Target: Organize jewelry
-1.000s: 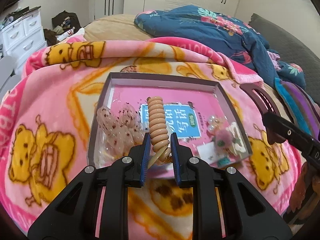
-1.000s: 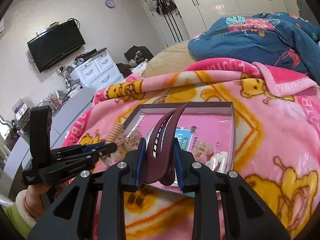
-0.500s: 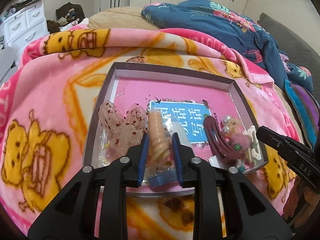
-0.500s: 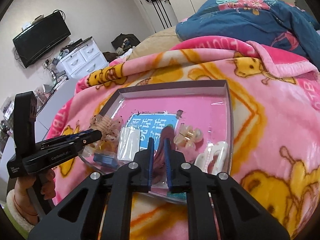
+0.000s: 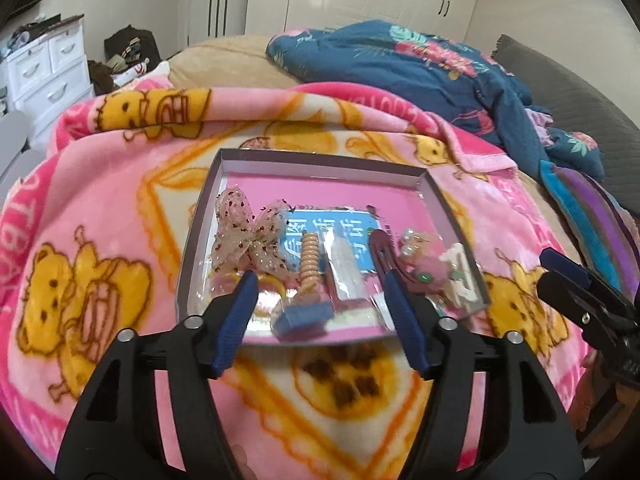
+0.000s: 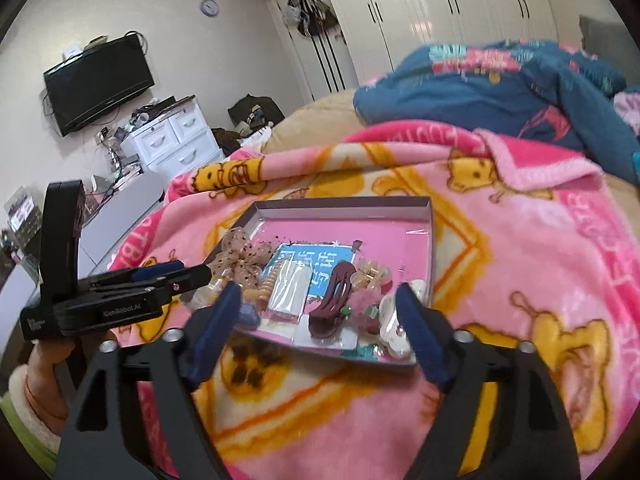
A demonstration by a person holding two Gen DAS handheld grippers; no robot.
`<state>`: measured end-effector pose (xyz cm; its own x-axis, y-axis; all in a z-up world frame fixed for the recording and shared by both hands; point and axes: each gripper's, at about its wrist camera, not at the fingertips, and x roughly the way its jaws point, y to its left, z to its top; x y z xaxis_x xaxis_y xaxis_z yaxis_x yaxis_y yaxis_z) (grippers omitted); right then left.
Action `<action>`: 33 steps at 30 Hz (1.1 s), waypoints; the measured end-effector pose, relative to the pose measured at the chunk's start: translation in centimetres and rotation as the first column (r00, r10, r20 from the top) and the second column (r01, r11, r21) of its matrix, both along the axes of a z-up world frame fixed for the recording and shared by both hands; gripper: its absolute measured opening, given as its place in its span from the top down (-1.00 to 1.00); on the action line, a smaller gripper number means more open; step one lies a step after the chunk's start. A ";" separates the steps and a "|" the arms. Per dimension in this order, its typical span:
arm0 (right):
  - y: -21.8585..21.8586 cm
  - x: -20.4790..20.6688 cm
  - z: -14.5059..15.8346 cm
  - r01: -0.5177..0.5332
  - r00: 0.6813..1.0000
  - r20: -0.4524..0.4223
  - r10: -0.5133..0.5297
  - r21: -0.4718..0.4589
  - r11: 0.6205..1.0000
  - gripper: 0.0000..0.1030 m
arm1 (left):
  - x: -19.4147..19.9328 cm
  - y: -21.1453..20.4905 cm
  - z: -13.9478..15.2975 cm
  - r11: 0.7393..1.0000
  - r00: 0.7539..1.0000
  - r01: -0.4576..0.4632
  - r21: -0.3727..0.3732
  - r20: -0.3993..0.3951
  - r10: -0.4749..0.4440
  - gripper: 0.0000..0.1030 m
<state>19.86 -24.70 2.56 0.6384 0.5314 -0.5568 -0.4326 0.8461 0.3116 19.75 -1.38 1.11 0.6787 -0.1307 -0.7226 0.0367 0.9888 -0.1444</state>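
L gripper [image 5: 320,300] had just opened, nothing between jaws; coil hair tie [image 5: 310,266] lay just ahead in the tray [image 5: 320,155], long axis pointing away. R gripper [image 6: 320,312] likewise just opened, empty; maroon clip [image 6: 334,300] just ahead, nearer R.

One box [image 5: 436,196], roughly seven hair accessories [image 5: 310,264].

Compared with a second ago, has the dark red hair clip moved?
Yes. The dark red hair clip went from upright between the right gripper jaws, which have just been opening, down onto the tray floor.
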 end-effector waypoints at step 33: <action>-0.5 -7.8 -2.1 0.022 0.999 -0.044 -0.025 -0.061 0.998 -0.91 | -11.0 1.0 -1.1 0.999 0.999 -0.038 0.002 0.028 0.038 -0.82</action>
